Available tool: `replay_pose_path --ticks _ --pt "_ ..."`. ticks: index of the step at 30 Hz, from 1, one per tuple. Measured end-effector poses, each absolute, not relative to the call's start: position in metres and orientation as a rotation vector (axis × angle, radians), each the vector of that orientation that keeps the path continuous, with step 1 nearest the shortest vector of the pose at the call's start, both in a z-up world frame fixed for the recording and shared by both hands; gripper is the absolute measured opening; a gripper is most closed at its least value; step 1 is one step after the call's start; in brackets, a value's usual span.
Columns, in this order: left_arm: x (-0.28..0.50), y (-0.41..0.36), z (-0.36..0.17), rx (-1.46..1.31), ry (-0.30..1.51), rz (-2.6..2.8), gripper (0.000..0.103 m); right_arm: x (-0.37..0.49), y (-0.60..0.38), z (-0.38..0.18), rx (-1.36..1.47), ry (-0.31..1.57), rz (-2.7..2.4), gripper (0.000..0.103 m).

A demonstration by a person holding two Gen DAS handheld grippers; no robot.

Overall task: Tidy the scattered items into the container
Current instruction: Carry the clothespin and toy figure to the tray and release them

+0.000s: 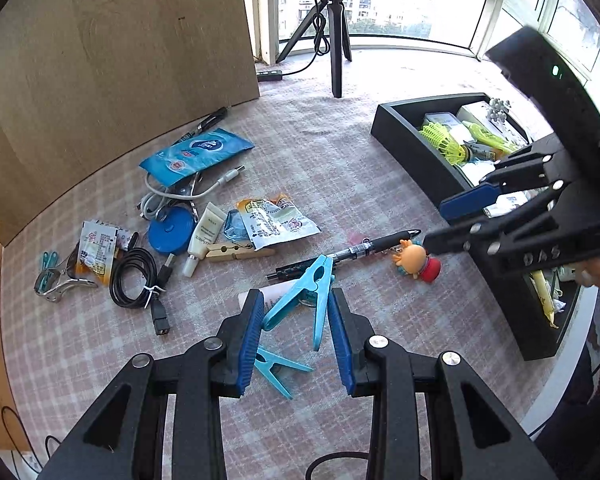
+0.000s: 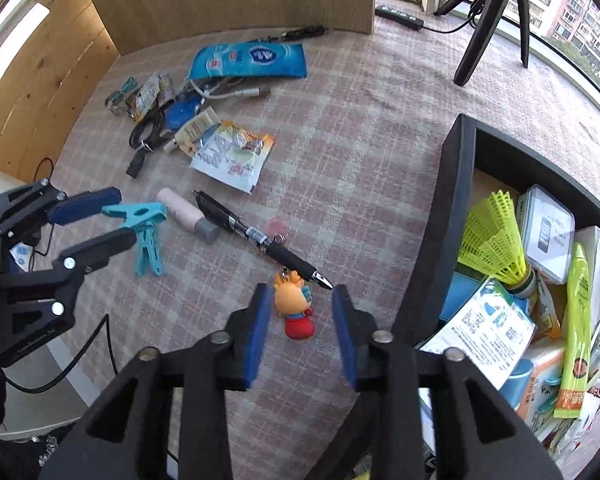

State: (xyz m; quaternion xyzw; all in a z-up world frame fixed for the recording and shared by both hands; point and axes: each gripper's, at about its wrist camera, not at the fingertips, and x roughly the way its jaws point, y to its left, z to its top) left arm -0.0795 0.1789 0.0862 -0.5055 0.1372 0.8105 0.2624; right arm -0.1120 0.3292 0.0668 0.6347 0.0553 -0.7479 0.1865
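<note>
While our left gripper point(image 1: 296, 320) spreads wide around a turquoise clothespin point(image 1: 306, 294) without pinching it, our right gripper point(image 2: 302, 330) hangs equally wide over the orange keychain figure point(image 2: 294, 306), gripping nothing. That figure lies on the checked cloth point(image 2: 340, 152) touching a black pen point(image 2: 260, 236), near the black container point(image 2: 440, 240).

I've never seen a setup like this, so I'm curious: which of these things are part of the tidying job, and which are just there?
Part of the job:
- light blue plastic clothes peg between the left tongs
- orange-headed toy figure in red between the right tongs
- black ballpoint pen
- blue wet-wipes packet
- black open storage box

Just there:
- black camera tripod
- brown cardboard sheet
</note>
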Motion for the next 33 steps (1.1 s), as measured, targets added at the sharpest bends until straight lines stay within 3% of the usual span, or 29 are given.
replay_pose_path --ticks 8,10,12,23,33 --pt "-0.081 0.173 0.084 -1.392 0.329 2.202 0.031 -0.115 0.308 0.023 1.88 0.3 -2.07 0.048" --pt "-0.08 0.173 0.084 -1.391 0.325 2.206 0.031 -0.116 0.307 0.024 1.864 0.314 -2.082 0.043" --pt "-0.08 0.174 0.084 -1.394 0.322 2.207 0.031 -0.117 0.311 0.025 1.865 0.281 -2.084 0.03" --pt "-0.087 0.202 0.105 -1.348 0.305 2.199 0.031 -0.108 0.364 0.096 1.695 -0.049 -2.206 0.029" --pt "-0.099 0.263 0.139 -1.249 0.276 2.148 0.031 -0.113 0.438 0.148 1.647 -0.149 -2.401 0.029"
